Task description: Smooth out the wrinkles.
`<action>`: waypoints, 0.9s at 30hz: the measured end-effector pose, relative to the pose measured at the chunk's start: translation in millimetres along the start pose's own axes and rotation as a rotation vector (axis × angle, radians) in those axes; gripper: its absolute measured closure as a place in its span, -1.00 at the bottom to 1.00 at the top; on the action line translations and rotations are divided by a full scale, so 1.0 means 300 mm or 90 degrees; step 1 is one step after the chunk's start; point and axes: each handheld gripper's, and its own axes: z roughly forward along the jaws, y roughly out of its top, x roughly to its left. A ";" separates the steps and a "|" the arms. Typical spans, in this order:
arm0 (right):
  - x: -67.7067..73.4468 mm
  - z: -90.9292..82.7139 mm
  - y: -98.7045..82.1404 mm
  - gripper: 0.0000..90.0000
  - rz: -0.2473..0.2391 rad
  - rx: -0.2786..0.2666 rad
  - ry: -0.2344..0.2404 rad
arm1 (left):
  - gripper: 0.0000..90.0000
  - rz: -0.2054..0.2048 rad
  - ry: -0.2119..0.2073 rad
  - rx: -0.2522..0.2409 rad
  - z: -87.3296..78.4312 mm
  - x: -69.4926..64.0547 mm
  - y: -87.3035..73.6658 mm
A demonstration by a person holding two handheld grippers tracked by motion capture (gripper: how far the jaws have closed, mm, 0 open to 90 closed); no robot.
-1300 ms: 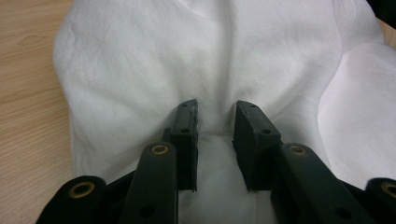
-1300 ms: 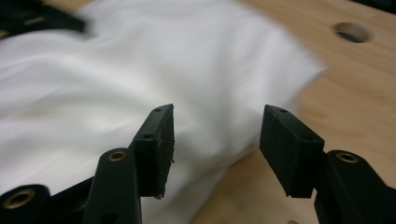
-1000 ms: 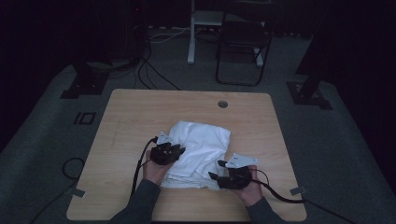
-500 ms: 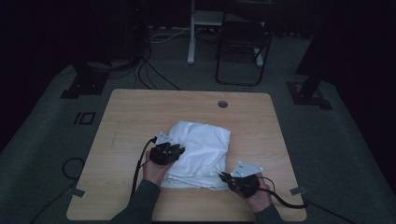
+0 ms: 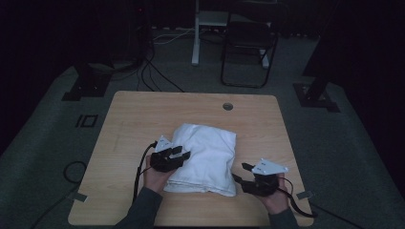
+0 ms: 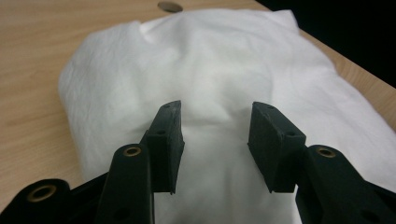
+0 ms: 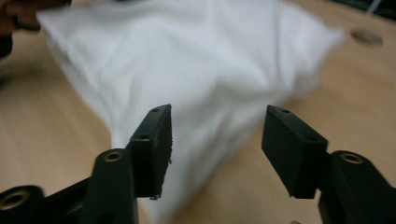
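A folded white cloth (image 5: 206, 157) lies in the middle of the wooden table (image 5: 143, 119). My left gripper (image 5: 181, 152) rests over the cloth's left edge. In the left gripper view the left gripper (image 6: 217, 106) is open, its jaws having just been opening, and the cloth (image 6: 210, 70) lies flat under them, not pinched. My right gripper (image 5: 239, 171) hovers just off the cloth's near right corner. In the right gripper view the right gripper (image 7: 218, 109) is open, its jaws also having just been opening, and the cloth (image 7: 187, 60) lies ahead with its corner reaching towards the gap, unheld.
A round cable hole (image 5: 228, 106) sits near the table's far edge. Beyond the table stand a dark chair (image 5: 248, 52) and a white post (image 5: 196, 33). Cables (image 5: 157, 71) trail on the floor. Bare wood surrounds the cloth on every side.
My right gripper has drawn back to the right, away from the cloth's near right corner. The left hand has stayed over the cloth's left edge.
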 end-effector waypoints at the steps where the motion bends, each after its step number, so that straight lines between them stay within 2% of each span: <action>1: 0.007 0.025 0.021 -0.12 -0.004 -0.003 0.001 | 0.20 -0.003 0.000 -0.007 -0.005 0.001 0.001; 2: 0.007 0.025 0.021 -0.12 -0.004 -0.003 0.001 | 0.20 -0.003 0.000 -0.007 -0.005 0.001 0.001; 3: 0.014 0.053 0.042 -0.12 -0.007 -0.009 0.006 | 0.20 -0.010 -0.003 -0.019 -0.014 0.009 0.005; 4: 0.032 0.113 0.081 -0.15 -0.011 -0.013 0.020 | 0.19 -0.014 -0.005 -0.019 -0.015 0.014 0.006; 6: 0.051 0.175 0.112 -0.18 -0.029 -0.009 0.029 | 0.19 -0.019 -0.014 -0.010 -0.013 0.019 0.006; 8: 0.060 0.237 0.128 -0.21 -0.034 0.012 0.043 | 0.19 -0.015 -0.016 0.002 -0.006 0.013 -0.002; 10: 0.068 0.287 0.120 -0.24 -0.037 0.045 0.052 | 0.19 -0.006 -0.022 0.014 -0.001 0.005 -0.013; 12: 0.069 0.319 0.088 -0.24 -0.047 0.089 0.045 | 0.18 -0.003 -0.025 0.023 0.001 0.000 -0.028; 15: 0.050 0.328 0.029 -0.22 -0.045 0.126 0.030 | 0.16 -0.006 -0.028 0.026 0.003 -0.006 -0.055; 16: 0.037 0.329 0.014 -0.20 -0.035 0.131 0.029 | 0.14 -0.006 -0.028 0.023 0.003 -0.010 -0.063; 19: 0.001 0.350 -0.001 -0.17 -0.003 0.140 0.019 | 0.14 0.002 -0.008 0.018 0.008 -0.021 -0.079; 23: -0.023 0.415 0.015 -0.14 0.012 0.142 0.000 | 0.14 0.025 0.038 0.034 0.041 -0.027 -0.083; 27: -0.053 0.470 0.040 -0.12 0.025 0.134 -0.013 | 0.17 0.001 0.054 0.037 0.080 0.015 -0.075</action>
